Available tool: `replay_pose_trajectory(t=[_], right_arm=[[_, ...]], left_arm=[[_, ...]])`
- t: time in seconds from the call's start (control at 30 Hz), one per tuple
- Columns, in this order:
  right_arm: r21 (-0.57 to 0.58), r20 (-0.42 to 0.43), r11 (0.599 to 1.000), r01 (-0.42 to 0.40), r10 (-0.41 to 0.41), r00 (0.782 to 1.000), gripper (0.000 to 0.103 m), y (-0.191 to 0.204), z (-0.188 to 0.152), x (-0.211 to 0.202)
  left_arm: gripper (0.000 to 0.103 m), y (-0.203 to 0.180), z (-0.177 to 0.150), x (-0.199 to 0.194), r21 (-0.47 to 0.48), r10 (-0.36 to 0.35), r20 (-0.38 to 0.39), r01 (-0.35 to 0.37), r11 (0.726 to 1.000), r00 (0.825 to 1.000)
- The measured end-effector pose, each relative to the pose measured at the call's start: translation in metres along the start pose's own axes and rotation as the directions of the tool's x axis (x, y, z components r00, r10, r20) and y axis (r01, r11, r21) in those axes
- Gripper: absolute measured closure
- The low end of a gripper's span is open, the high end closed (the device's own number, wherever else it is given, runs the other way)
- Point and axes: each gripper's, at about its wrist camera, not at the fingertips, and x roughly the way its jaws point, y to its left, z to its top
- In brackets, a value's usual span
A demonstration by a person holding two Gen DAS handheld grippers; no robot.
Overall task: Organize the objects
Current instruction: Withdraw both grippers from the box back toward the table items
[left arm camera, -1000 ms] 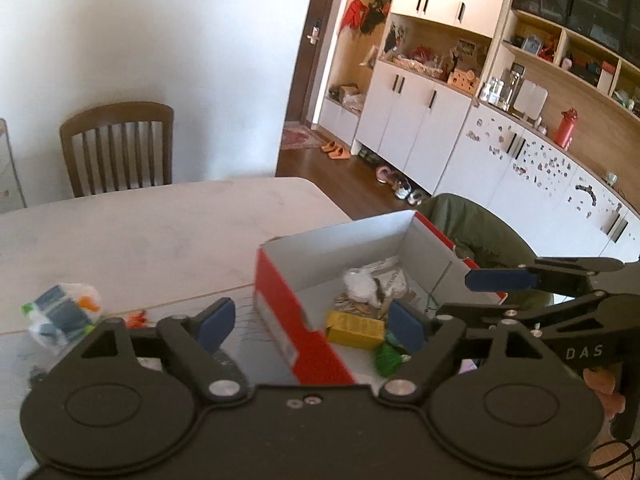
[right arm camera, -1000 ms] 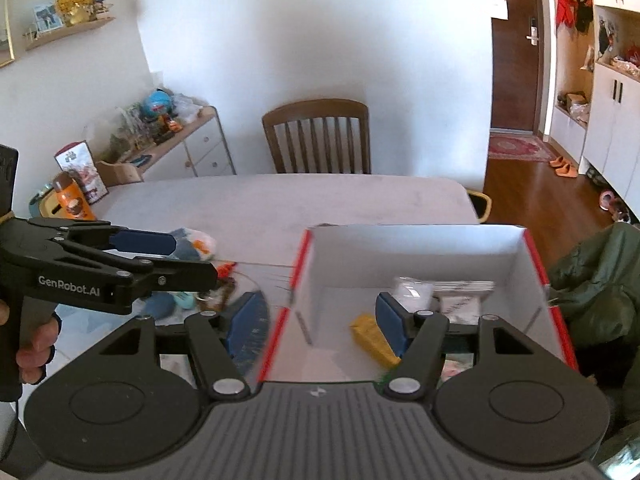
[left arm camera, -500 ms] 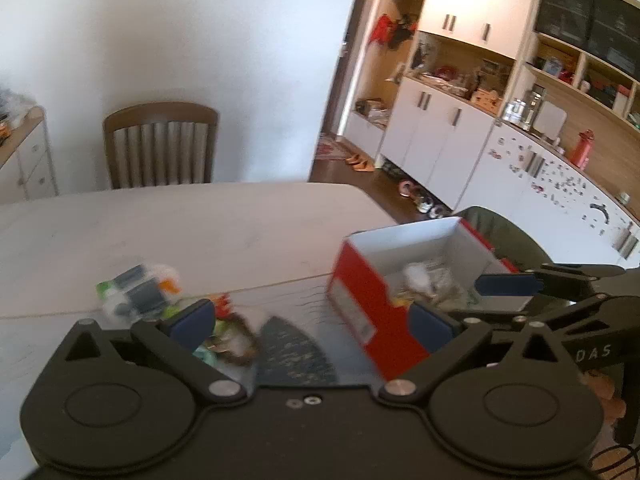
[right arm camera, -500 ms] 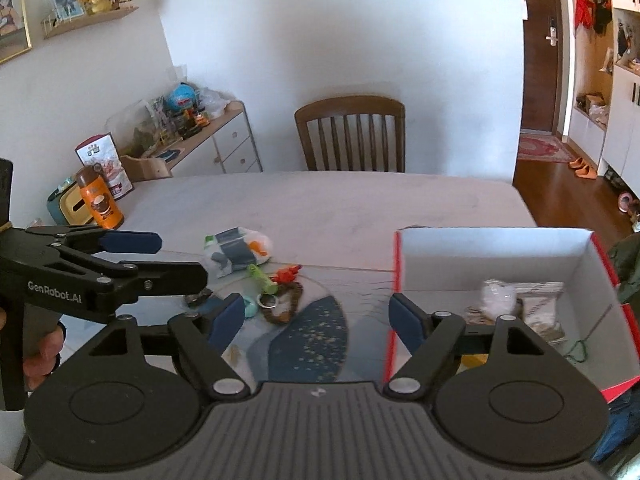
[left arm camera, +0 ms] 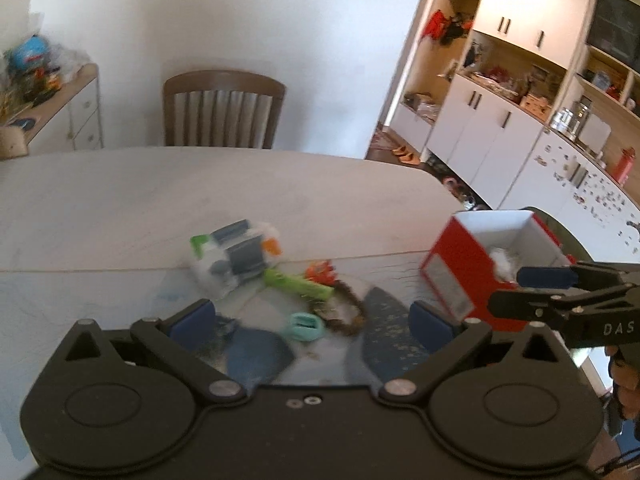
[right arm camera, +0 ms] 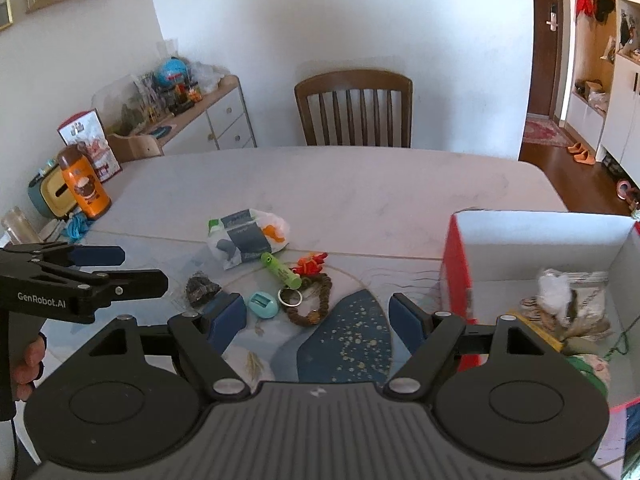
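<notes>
Loose items lie in a cluster on the table: a clear bag of small goods [right arm camera: 247, 237], a green tube [right arm camera: 280, 270], a red-orange toy [right arm camera: 310, 264], a brown bead string [right arm camera: 316, 300], a metal ring [right arm camera: 291, 297], a teal oval case [right arm camera: 263, 304] and a dark lump [right arm camera: 201, 287]. The red box [right arm camera: 456, 276] with a white inside stands to the right and holds several items. My right gripper [right arm camera: 318, 320] is open above the mat, near the cluster. My left gripper [left arm camera: 310, 320] is open too, over the teal case [left arm camera: 306, 326] and beads [left arm camera: 344, 312].
A blue patterned mat [right arm camera: 352, 344] covers the near table. An orange canister [right arm camera: 84, 184] and a teal box stand at the far left. A wooden chair [right arm camera: 354, 108] sits behind the table. Cabinets [left arm camera: 500, 128] line the right wall.
Both grippers swung left from the red box toward the cluster of loose items. The box now sits at the right edge of both views. Both stay open.
</notes>
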Motion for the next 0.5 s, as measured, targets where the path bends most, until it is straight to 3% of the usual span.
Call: replay_pose_trajectory(t=[0.3,0.5], right_arm=[[-0.062,-0.058,0.998,-0.005,0.002,0.998,0.024,0.033,-0.004,0.051],[-0.082,-0.108,0.997,-0.008,-0.001,0.994,0.024,0.046,-0.008,0.088]], left_arm=[[0.001,0.050,-0.011,0.034,-0.051,0.107,-0.025,-0.108,0.993,0.994],[0.001,0.069,-0.015,0.051,-0.074,0.098,-0.029,-0.100,0.992,0.995]])
